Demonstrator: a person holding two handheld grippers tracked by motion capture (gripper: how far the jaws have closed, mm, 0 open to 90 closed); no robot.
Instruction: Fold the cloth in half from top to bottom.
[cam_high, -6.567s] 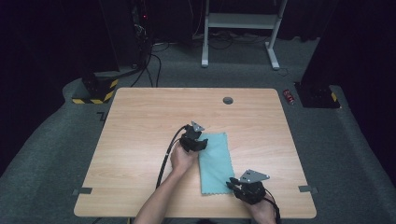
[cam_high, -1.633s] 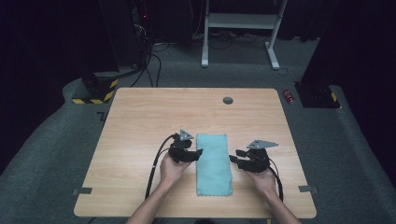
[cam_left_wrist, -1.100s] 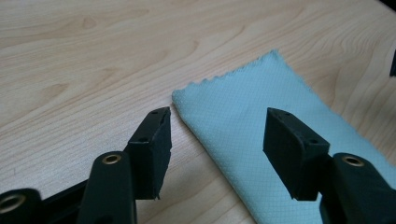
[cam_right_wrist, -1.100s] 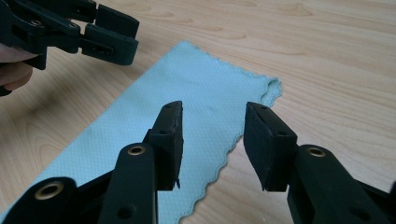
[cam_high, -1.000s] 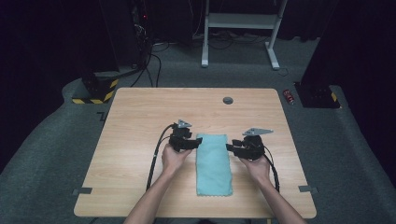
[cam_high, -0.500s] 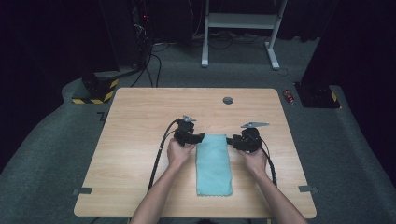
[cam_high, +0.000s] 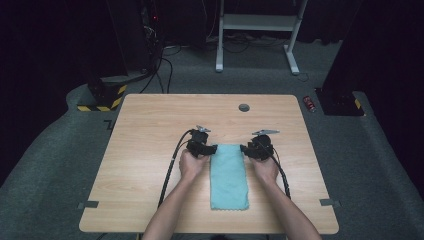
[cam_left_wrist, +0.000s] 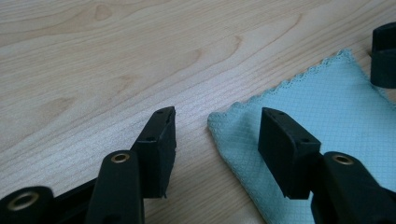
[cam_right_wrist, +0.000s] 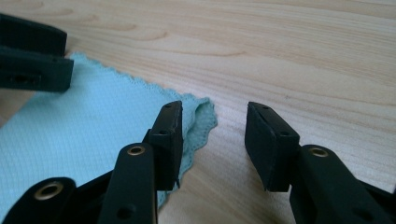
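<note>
- Teal cloth (cam_high: 229, 176) lies folded into a long strip on the wooden table (cam_high: 150, 130), running from the middle toward the near edge.
- Left gripper (cam_left_wrist: 217, 135) sits at the cloth's far left corner. Its jaws have just been closing but there's a clear gap: one jaw over bare wood, the other over the fabric, corner edge between them, nothing pinched.
- Right gripper (cam_right_wrist: 214, 135) is at the far right corner, same deal: jaws apart, straddling the scalloped edge, not squeezing it.
- Both hands rest low beside the cloth.

Wooden table (cam_high: 150, 150) (folded cloth (cam_high: 229, 177) atop)
</note>
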